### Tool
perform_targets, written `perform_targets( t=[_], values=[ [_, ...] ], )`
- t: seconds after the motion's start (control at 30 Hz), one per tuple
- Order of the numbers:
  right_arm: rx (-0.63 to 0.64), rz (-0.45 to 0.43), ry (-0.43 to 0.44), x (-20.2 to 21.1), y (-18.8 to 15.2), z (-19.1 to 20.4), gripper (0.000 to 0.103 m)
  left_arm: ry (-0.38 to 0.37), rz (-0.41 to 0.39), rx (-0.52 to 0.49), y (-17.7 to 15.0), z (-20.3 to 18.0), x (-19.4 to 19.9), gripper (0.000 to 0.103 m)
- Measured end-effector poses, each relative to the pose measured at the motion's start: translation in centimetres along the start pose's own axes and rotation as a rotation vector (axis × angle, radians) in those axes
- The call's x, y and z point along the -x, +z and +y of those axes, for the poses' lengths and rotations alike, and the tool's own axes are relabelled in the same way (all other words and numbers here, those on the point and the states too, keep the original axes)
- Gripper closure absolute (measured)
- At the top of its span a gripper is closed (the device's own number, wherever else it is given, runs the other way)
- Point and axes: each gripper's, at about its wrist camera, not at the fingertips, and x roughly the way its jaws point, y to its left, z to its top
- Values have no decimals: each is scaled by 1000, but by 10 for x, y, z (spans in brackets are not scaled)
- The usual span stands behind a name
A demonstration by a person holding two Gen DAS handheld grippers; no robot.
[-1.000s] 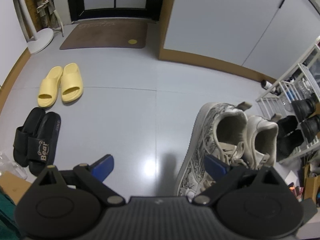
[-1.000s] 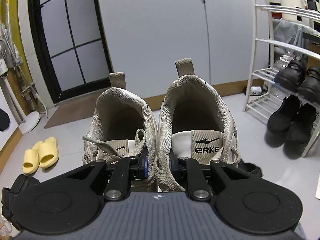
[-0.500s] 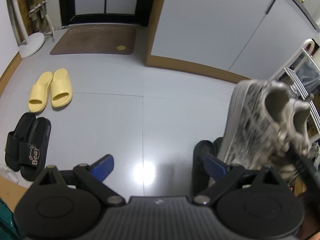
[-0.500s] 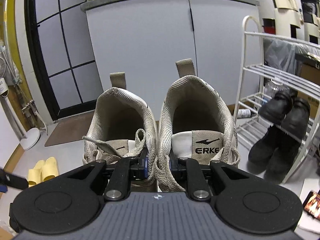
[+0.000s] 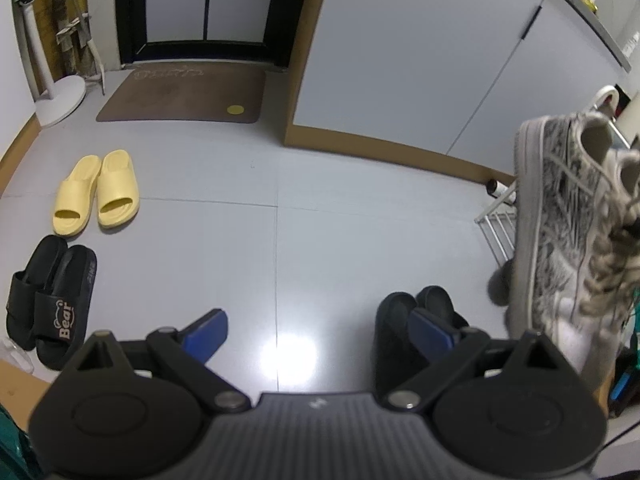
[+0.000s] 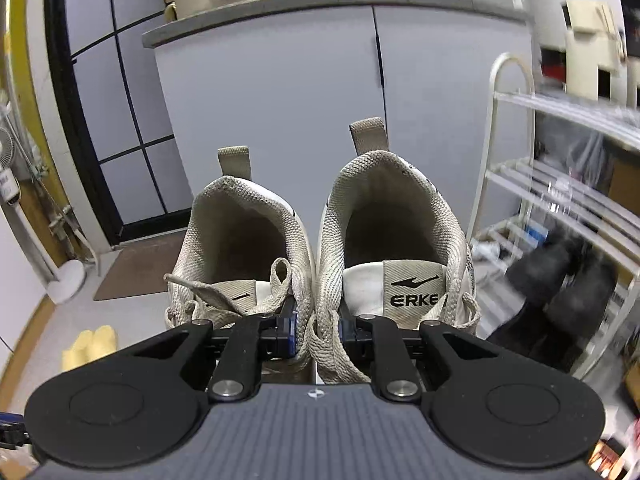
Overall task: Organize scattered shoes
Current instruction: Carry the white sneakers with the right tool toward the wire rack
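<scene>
Right gripper (image 6: 316,326) pinches sneaker pair (image 6: 320,248) by inner collars — keep level toward rack (image 6: 560,184); left gripper (image 5: 316,330) agape, empty.

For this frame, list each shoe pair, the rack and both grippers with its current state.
Pair of beige mesh ERKE sneakers: lifted, pinched together by their inner sides.
Right gripper: shut on the sneakers.
Left gripper: open, empty.
Yellow foam slides: paired on the floor.
Black Bear slides: paired on the floor.
Black slip-on shoes: on the floor.
White wire shoe rack: holds dark shoes on a low shelf.
</scene>
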Motion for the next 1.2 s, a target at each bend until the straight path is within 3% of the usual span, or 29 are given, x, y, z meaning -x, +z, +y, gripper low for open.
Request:
perform_targets(
  t=[0.1, 0.23, 0.4, 0.57, 0.8, 1.03, 1.2],
  values=[
    [44, -32, 1, 2, 4, -4, 84, 7, -26, -58, -4, -15, 5, 5],
    [18, -63, 30, 6, 16, -14, 84, -59, -47, -76, -13, -33, 11, 5],
    [-35, -79, 26, 9, 26, -34, 84, -4, -132, -149, -20, -64, 20, 5],
    [-13, -114, -12, 13, 34, -50, 84, -16, -138, -156, -18, -95, 30, 5],
    [-9, -132, 1, 22, 41, -70, 84, 5, -54, -79, -9, -120, 39, 5],
    [-11, -130, 16, 27, 46, -89, 84, 12, -29, -117, -8, -144, 44, 5],
    [-57, -104, 2, 21, 48, -103, 84, -5, -65, -158, -1, -164, 38, 5]
  ],
)
